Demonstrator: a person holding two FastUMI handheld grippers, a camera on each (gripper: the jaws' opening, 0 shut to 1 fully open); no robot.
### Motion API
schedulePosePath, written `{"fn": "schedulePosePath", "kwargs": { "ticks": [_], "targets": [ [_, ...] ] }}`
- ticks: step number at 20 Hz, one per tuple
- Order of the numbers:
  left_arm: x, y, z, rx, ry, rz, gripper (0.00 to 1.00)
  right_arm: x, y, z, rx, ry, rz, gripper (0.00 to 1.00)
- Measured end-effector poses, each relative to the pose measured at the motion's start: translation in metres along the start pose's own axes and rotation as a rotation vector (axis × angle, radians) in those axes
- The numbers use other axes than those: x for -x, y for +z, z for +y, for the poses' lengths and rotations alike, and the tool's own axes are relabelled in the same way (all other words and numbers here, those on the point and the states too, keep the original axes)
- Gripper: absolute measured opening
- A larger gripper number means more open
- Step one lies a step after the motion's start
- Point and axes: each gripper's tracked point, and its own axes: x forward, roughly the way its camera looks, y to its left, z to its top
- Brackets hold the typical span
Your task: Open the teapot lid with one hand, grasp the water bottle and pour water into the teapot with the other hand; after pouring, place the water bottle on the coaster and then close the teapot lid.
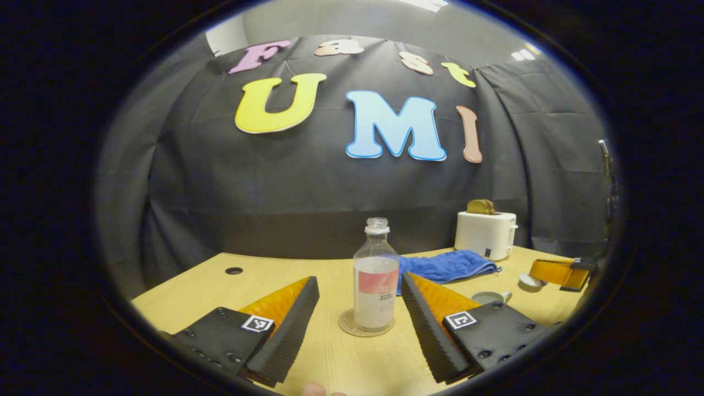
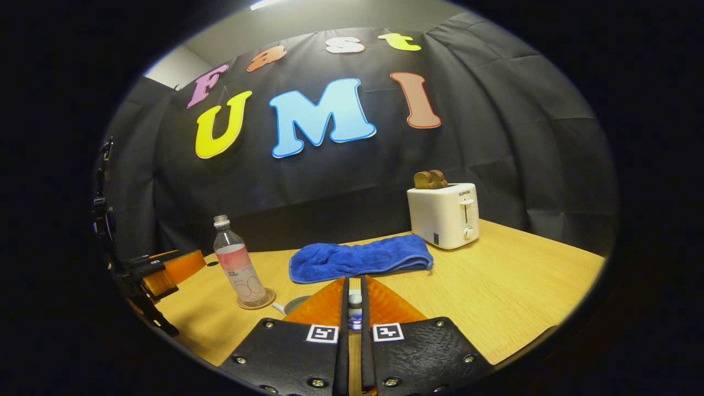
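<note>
A clear, capless water bottle (image 1: 375,275) with a pink label stands upright on a round coaster (image 1: 352,325) in the left gripper view. My left gripper (image 1: 359,280) is open, its fingers on either side of the bottle and a little short of it. In the right gripper view the bottle (image 2: 237,264), the coaster (image 2: 268,301) and the left gripper (image 2: 165,272) are at the left, the gripper apart from the bottle. My right gripper (image 2: 355,300) is shut on the knob of the teapot lid (image 2: 355,314). The open white teapot (image 2: 291,304) (image 1: 491,297) sits just left of it.
A folded blue towel (image 2: 360,257) lies behind the teapot. A white toaster (image 2: 444,215) with bread in its slots stands at the back right. The light wood table (image 2: 522,286) has bare room on the right, and a cable hole (image 1: 234,270) at the far left.
</note>
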Motion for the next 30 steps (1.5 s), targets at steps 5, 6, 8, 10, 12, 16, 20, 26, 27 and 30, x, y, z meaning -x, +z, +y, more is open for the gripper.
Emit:
{"fn": "schedulePosePath", "kwargs": {
  "ticks": [5, 6, 8, 10, 12, 16, 20, 26, 27, 30],
  "targets": [
    [0.05, 0.018, 0.026, 0.038, 0.051, -0.042, 1.0, -0.015, -0.006, 0.036, 0.025, 0.079, 0.055, 0.08],
    [0.057, 0.018, 0.033, 0.033, 0.07, -0.049, 1.0, -0.016, -0.006, 0.044, 0.038, 0.095, 0.054, 0.08],
    [0.07, 0.017, 0.05, 0.023, 0.111, -0.053, 1.0, -0.021, -0.005, 0.056, 0.081, 0.116, 0.047, 0.08],
    [0.08, 0.014, 0.059, 0.025, 0.13, -0.045, 1.0, -0.029, -0.008, 0.059, 0.118, 0.111, 0.052, 0.08],
    [0.089, 0.011, 0.065, 0.038, 0.142, -0.041, 1.0, -0.035, -0.01, 0.061, 0.128, 0.109, 0.06, 0.08],
    [0.096, 0.004, 0.072, 0.07, 0.148, -0.023, 1.0, -0.04, -0.016, 0.056, 0.119, 0.095, 0.067, 0.08],
    [0.093, -0.009, 0.071, 0.08, 0.145, 0.005, 1.0, -0.045, -0.019, 0.058, 0.138, 0.09, 0.069, 0.08],
    [0.087, -0.026, 0.055, 0.088, 0.127, 0.051, 1.0, -0.048, -0.026, 0.052, 0.099, 0.077, 0.081, 0.08],
    [0.087, -0.024, 0.052, 0.084, 0.125, 0.049, 1.0, -0.047, -0.026, 0.052, 0.091, 0.077, 0.085, 0.08],
    [0.088, -0.021, 0.043, 0.066, 0.13, 0.039, 1.0, -0.042, -0.02, 0.053, 0.121, 0.071, 0.068, 0.12]
  ]
}}
